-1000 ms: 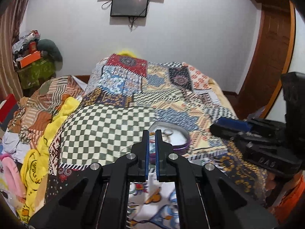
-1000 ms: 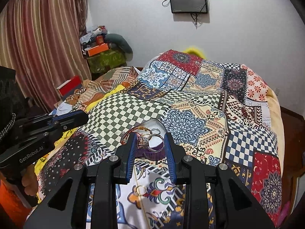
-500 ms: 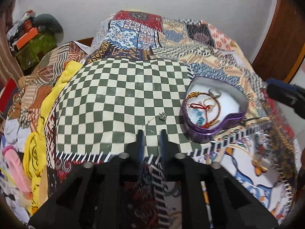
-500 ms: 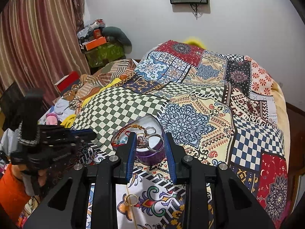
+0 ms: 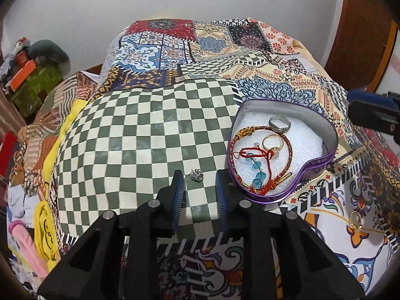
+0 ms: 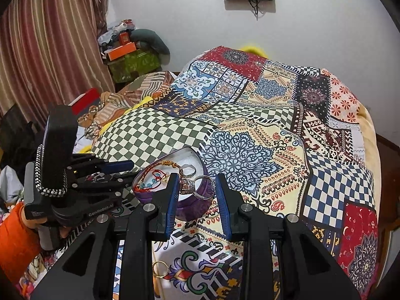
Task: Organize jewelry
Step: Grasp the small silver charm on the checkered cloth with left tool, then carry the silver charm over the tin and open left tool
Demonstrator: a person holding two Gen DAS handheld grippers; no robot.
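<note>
On the green-checked patch of the bedspread (image 5: pixel 140 135), the left gripper (image 5: pixel 200 190) points down with its blue-padded jaws apart and nothing between them; a small silver pendant (image 5: pixel 197 175) lies on the cloth just beyond the fingertips. Just right of it sits the heart-shaped purple tin (image 5: pixel 322 161), open, its white lining holding a silver ring (image 5: pixel 279 124), a gold ring (image 5: pixel 273 143), a braided red-and-gold bracelet (image 5: pixel 290 150) and a red cord with blue beads (image 5: pixel 257 173). Another gold ring (image 5: pixel 355 221) lies on the spread further right, well apart from the tin. The right gripper (image 6: pixel 197 187) hovers over the tin's near edge, clamped across a stone-set silver ring (image 6: pixel 197 185) that spans from pad to pad. A person's orange sleeve (image 6: pixel 15 235) shows behind the left gripper.
</note>
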